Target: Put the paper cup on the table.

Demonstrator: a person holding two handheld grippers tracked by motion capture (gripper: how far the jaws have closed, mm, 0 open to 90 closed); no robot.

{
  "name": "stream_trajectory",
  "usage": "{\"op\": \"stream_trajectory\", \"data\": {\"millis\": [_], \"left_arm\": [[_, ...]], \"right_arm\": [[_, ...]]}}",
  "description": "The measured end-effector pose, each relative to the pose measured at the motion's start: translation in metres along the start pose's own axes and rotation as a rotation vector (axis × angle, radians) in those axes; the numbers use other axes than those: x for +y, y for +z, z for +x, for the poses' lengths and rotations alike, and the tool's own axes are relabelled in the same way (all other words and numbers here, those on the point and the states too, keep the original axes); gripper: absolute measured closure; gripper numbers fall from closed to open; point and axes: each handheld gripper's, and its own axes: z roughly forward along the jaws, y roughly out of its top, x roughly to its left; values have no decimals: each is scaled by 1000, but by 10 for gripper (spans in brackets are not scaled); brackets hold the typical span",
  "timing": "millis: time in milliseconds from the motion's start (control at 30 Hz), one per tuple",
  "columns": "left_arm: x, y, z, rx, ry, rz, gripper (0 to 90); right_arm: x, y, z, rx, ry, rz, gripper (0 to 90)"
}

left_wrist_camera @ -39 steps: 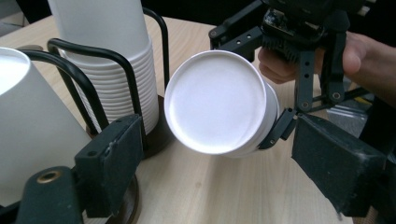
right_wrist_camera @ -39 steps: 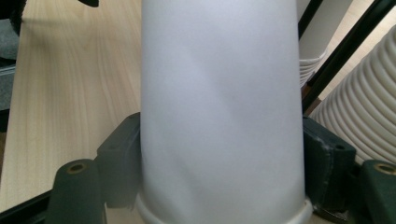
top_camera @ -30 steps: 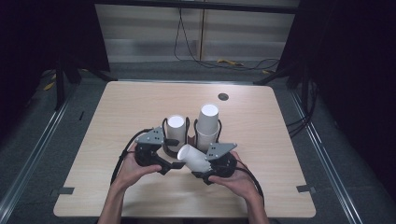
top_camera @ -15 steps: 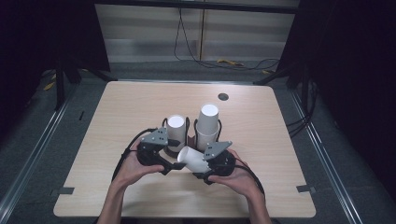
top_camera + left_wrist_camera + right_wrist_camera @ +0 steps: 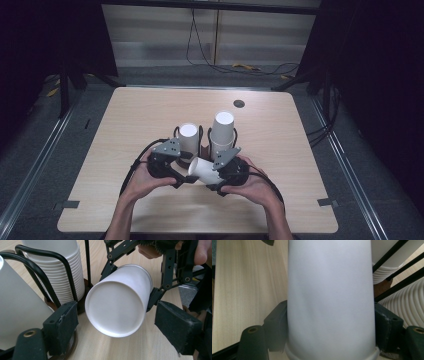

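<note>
White cup [image 5: 202, 170], two cup stacks [image 5: 222, 131]

Cup [image 5: 329, 297] top cropped; left stack [image 5: 15, 302] cut by edge

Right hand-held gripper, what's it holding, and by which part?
The right hand-held gripper clamps a white paper cup by its sides, just above the rim.
</note>
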Motion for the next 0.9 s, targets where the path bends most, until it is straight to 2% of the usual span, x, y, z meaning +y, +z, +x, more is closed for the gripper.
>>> {"op": "stream_trajectory", "data": {"millis": [100, 233, 400, 567, 767, 833, 900], "left_arm": [[0, -1, 1, -3, -7, -13, 212], [-2, -1, 1, -4, -28, -18, 204], [-4, 1, 3, -8, -27, -6, 195], [-5, 4, 4, -20, -29, -6, 202], [-8, 6, 6, -25, -40, 16, 196], [-9, 8, 7, -35, -46, 16, 193], [-9, 10, 7, -51, -47, 37, 195]], "right_arm": [[2, 0, -1, 4, -2, 4, 263], [5, -1, -2, -2, -15, 43, 262], [8, -2, -4, 5, -22, 50, 262], [11, 2, -4, 9, -28, 86, 261], [13, 6, -4, 15, -44, 120, 261], [14, 7, -2, 13, -41, 145, 261], [15, 9, -2, 17, -57, 170, 261]]}}
